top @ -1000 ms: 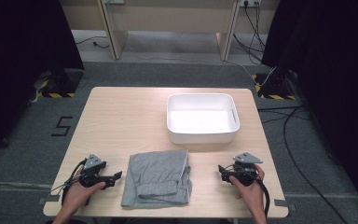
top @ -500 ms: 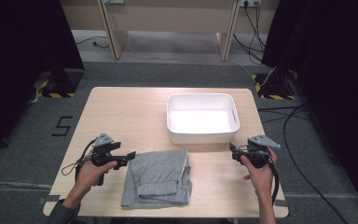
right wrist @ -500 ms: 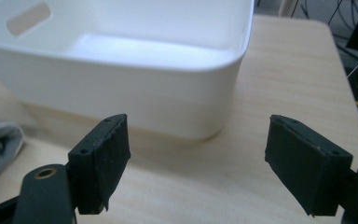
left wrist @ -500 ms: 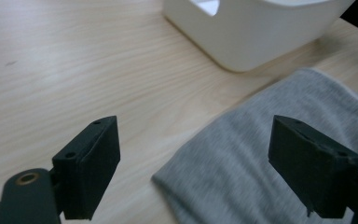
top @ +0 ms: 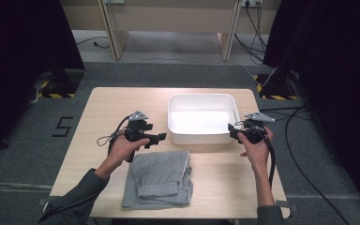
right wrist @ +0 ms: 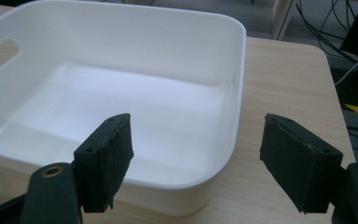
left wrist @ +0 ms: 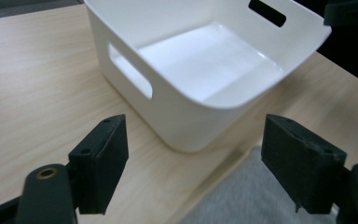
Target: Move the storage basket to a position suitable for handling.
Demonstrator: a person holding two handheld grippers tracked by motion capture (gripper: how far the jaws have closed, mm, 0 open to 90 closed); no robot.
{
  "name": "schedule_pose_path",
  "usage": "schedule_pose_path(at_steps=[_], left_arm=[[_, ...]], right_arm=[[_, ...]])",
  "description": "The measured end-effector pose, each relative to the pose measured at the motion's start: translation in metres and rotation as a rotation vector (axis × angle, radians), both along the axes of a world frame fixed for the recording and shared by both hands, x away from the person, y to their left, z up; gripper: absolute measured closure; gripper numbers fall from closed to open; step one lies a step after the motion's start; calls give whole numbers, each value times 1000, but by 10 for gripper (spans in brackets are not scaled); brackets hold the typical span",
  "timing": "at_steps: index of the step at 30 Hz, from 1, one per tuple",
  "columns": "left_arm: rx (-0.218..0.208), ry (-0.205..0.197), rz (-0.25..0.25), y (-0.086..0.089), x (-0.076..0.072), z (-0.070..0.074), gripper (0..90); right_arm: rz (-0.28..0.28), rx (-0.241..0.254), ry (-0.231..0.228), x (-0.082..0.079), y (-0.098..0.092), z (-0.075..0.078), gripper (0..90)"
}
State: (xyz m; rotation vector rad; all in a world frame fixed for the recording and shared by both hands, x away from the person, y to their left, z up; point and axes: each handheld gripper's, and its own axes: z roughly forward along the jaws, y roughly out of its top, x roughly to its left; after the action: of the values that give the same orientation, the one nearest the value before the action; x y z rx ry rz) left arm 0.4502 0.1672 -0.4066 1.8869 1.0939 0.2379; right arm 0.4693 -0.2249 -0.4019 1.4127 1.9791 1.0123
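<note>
A white plastic tub (top: pixel 201 138) stands empty at the table's middle back, with a folded grey cloth (top: pixel 159 178) lying in front of it. My left gripper (top: pixel 162 137) hovers above the cloth's far left corner, pointing at the tub's near left corner. Its jaws stand open with nothing between them and have just been closing a little. In the left gripper view the tub's wall (left wrist: pixel 121 28) and the cloth's edge (left wrist: pixel 247 200) lie ahead. My right gripper (top: pixel 231 131) is at the tub's near right corner, open and empty, its jaws also just narrowing; the tub's inner wall (right wrist: pixel 121 37) lies beyond them.
The wooden table (top: pixel 108 108) has bare surface to the left of the tub and behind it. Cables (top: pixel 290 136) trail off the table's right side to the floor. Dark curtains flank both sides.
Both hands have lifted off the table's near edge and moved forward toward the tub. The left gripper swung in over the cloth's far corner; the right gripper came up to the tub's right corner.
</note>
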Motion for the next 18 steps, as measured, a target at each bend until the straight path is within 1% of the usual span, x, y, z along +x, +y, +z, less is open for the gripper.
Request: schedule_pose_path(at_steps=[1, 2, 3, 4, 5, 7, 8, 10, 11, 12, 13, 14, 15, 16, 18], left_arm=[[0, 0, 0, 0, 0, 0, 238], [-9, 7, 8, -6, 7, 0, 238], [-8, 5, 17, -10, 12, 0, 245], [3, 0, 23, -13, 15, 0, 248], [28, -6, 35, -20, 24, -2, 262], [49, -3, 50, -26, 33, -6, 275], [57, 1, 57, -29, 36, -9, 295], [108, -10, 43, -33, 42, -15, 347], [115, -17, 40, -34, 43, -19, 368], [106, -14, 37, -34, 43, -21, 384], [102, -10, 37, -33, 43, -22, 406], [112, -15, 29, -32, 42, -22, 434], [112, -15, 29, -32, 42, -22, 455], [143, -39, 22, -29, 38, -23, 470], [143, -44, 23, -26, 36, -23, 468]], right_arm=[[0, 0, 0, 0, 0, 0, 261], [-10, -10, 10, 4, 0, -1, 264], [-21, -21, 16, 10, 0, -4, 272], [-26, -22, 26, 14, 0, -6, 276], [-31, -35, 43, 20, 0, -11, 302], [-36, -38, 64, 24, 0, -15, 331], [-30, -45, 74, 25, 1, -18, 348], [1, -62, 80, 25, 6, -21, 383], [7, -69, 80, 24, 9, -23, 378], [0, -84, 72, 23, 13, -24, 371], [-2, -85, 71, 21, 15, -24, 370], [5, -82, 73, 20, 16, -24, 372], [5, -82, 73, 20, 16, -24, 372], [31, -78, 75, 17, 20, -24, 373], [31, -70, 77, 15, 22, -24, 373]])
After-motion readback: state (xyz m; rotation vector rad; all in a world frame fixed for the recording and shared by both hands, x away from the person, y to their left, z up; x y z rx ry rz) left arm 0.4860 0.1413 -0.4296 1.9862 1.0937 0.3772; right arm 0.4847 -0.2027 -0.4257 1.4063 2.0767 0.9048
